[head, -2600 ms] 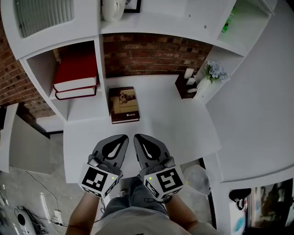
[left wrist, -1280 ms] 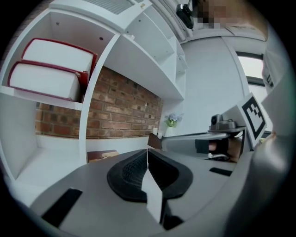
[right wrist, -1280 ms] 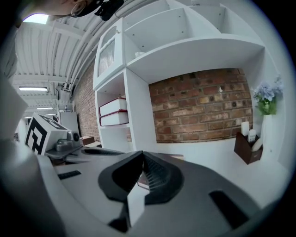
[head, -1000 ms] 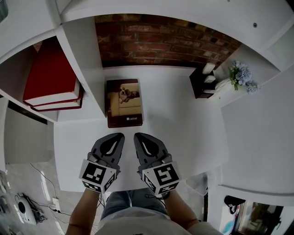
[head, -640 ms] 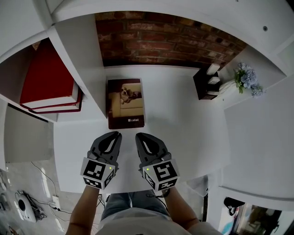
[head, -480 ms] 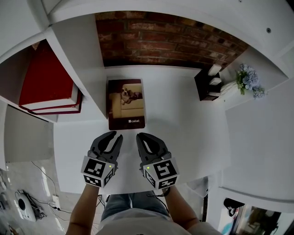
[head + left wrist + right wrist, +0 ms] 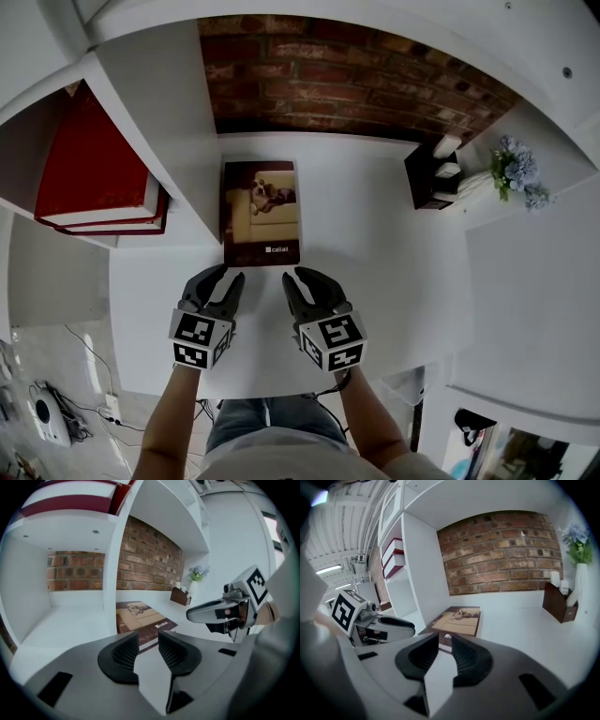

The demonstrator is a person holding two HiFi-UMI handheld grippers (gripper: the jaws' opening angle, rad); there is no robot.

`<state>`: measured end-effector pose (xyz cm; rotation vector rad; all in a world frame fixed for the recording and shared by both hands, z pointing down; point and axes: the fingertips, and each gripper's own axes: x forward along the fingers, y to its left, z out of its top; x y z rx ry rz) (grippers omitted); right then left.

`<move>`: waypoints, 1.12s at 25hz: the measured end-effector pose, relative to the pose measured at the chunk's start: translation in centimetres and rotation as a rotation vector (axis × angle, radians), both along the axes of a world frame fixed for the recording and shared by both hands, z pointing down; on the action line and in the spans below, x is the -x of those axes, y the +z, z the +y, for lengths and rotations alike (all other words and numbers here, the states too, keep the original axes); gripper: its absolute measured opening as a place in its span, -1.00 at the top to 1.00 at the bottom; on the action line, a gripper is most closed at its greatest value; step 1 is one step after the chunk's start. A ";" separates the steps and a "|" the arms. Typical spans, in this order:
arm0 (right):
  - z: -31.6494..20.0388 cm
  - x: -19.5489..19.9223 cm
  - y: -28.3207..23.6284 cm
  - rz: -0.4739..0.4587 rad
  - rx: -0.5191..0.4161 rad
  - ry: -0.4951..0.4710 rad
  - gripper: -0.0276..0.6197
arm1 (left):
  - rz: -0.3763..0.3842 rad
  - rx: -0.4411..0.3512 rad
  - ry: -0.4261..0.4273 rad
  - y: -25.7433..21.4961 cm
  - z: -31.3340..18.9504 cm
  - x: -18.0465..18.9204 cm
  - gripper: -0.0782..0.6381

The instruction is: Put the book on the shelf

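Observation:
A brown book [image 7: 262, 214] with a dog on a sofa on its cover lies flat on the white desk [image 7: 375, 272], right beside the shelf's upright panel [image 7: 173, 141]. My left gripper [image 7: 217, 277] and right gripper [image 7: 305, 279] hover side by side just short of the book's near edge. Both have just been opening and stand open with nothing between the jaws. In the left gripper view the book [image 7: 140, 616] lies just beyond the left gripper [image 7: 148, 638]. In the right gripper view the book [image 7: 459, 617] lies ahead of the right gripper [image 7: 445, 641].
Two red books [image 7: 94, 173] lie stacked in the shelf compartment at the left. A dark brown holder [image 7: 429, 178] and a vase of pale flowers [image 7: 520, 173] stand at the desk's back right. A brick wall [image 7: 347, 89] closes the back.
Both grippers have come down and forward toward the book's near edge. Their jaws, shut a second ago, now stand apart.

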<state>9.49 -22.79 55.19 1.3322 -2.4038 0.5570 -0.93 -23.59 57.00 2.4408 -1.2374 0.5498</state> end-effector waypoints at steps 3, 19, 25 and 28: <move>-0.2 -0.4 1.0 0.016 0.019 -0.004 0.61 | -0.024 0.019 -0.008 1.1 -0.4 0.5 0.42; -1.6 -1.2 4.9 0.097 0.095 -0.048 0.51 | -0.067 0.094 -0.030 4.4 -1.3 1.4 0.37; -2.1 -1.6 5.8 0.137 0.111 -0.051 0.47 | -0.089 0.106 -0.019 4.8 -1.3 1.2 0.37; -2.2 -1.7 6.3 0.154 0.124 -0.058 0.47 | -0.116 0.113 -0.008 5.1 -1.2 1.1 0.36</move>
